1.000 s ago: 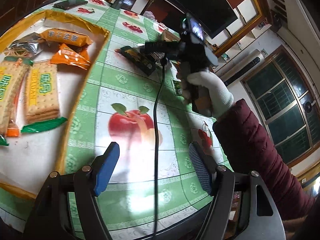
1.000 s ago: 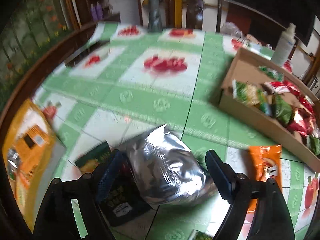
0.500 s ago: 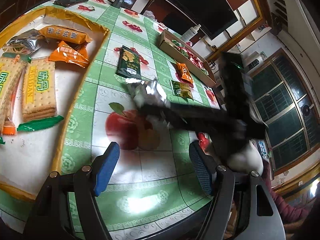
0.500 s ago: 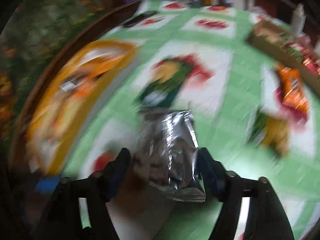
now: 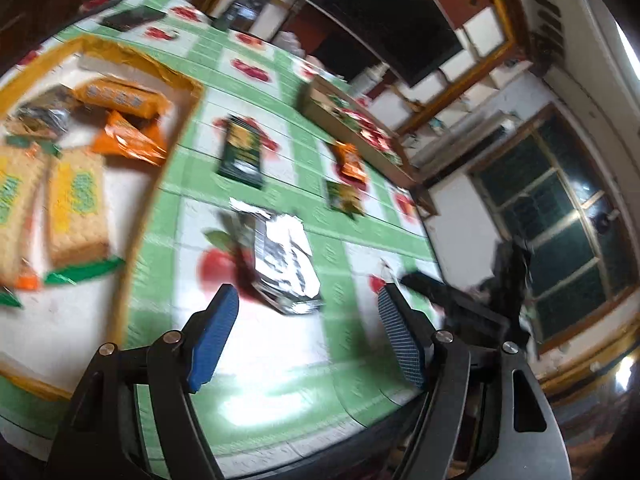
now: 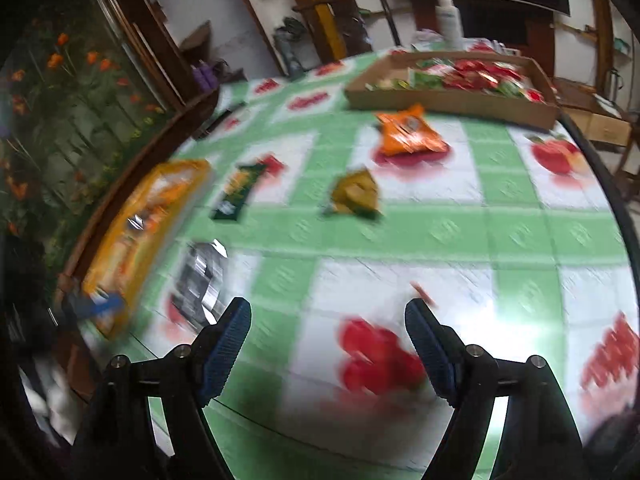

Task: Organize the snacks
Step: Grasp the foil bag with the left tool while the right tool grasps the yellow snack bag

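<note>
Both my grippers, left gripper (image 5: 308,332) and right gripper (image 6: 328,344), gape empty; the silver packet (image 5: 286,260) beside the yellow tray (image 5: 176,128) could slide away if nudged.

A home's living room: fruit-print oilcloth covers the tabletop (image 5: 280,56), with a dark television (image 5: 384,12) (wood-framed) and chair (image 6: 344,8) behind.

The silver snack bag (image 5: 286,262) looks like crinkled metallic foil, very shiny. The tablecloth (image 5: 352,344) seems smooth glossy plastic and reflects the light. The brown tray (image 6: 452,100) looks like matt cardboard. The left gripper (image 5: 306,338) has matt black plastic arms and blue rubbery pads (image 5: 212,340) with a fine rough texture. The orange packet (image 6: 410,132) is glossy plastic film.
</note>
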